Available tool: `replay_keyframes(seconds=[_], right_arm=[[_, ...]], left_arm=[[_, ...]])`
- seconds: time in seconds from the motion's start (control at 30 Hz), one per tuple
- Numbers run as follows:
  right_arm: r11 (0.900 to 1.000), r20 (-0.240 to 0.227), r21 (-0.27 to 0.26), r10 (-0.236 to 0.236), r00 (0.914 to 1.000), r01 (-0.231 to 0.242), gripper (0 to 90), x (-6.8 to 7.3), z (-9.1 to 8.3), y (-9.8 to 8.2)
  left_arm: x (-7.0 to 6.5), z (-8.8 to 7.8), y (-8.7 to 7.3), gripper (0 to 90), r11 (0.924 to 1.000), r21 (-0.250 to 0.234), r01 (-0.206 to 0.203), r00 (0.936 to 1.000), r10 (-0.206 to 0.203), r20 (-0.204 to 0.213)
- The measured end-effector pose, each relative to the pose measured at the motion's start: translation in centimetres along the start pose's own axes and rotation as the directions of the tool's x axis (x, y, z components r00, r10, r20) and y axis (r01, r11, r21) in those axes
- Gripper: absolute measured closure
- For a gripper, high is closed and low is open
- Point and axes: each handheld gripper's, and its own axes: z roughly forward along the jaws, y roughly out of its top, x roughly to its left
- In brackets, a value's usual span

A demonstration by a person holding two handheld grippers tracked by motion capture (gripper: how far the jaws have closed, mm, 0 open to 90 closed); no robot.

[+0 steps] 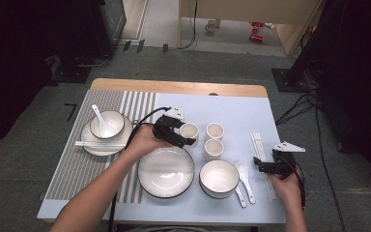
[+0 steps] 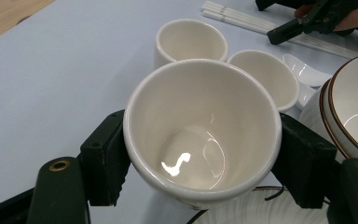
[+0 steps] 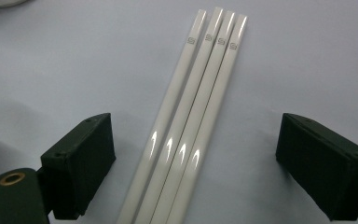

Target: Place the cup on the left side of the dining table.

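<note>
My left gripper (image 1: 185, 137) is shut on a white cup (image 1: 189, 129) just beyond the far rim of the big ribbed plate (image 1: 166, 172). In the left gripper view both pads (image 2: 105, 156) press on the sides of this cup (image 2: 203, 121), whose mouth faces the camera. Whether the cup stands on the mat I cannot tell. At the table's right, my right gripper (image 1: 263, 165) hovers open over several white chopsticks (image 1: 260, 145). In the right gripper view its jaws (image 3: 193, 163) straddle the chopsticks (image 3: 200, 93) with wide gaps on both sides.
Two more white cups (image 1: 215, 130) (image 1: 213, 149) stand right of the held one. A brown-rimmed bowl (image 1: 219, 179) and two spoons (image 1: 244, 176) lie near the front. At the left, a plate (image 1: 89, 145) carries a bowl with a spoon (image 1: 107, 125) and chopsticks (image 1: 96, 143).
</note>
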Motion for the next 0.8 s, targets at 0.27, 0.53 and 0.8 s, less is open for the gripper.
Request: replay_keyframes(seconds=[0.27, 0.53, 0.8], right_arm=[[1.000, -0.001, 0.000, 0.001, 1.0000, -0.001, 11.3, 0.0, 0.0, 0.0], [1.000, -0.001, 0.001, 0.001, 1.0000, -0.001, 11.3, 0.0, 0.0, 0.0], [1.000, -0.001, 0.000, 0.000, 1.0000, 0.000, 11.3, 0.0, 0.0, 0.0]], left_arm=[[-0.1, -0.7, -0.2, 27.8, 0.9999, -0.012, 0.005, 1.0000, -0.005, -0.005], [-0.1, -1.6, -0.4, 27.8, 0.9996, -0.026, 0.015, 0.9998, -0.015, -0.011], [-0.3, -2.3, -0.6, 27.8, 0.9992, -0.036, 0.017, 0.9997, -0.017, -0.019]])
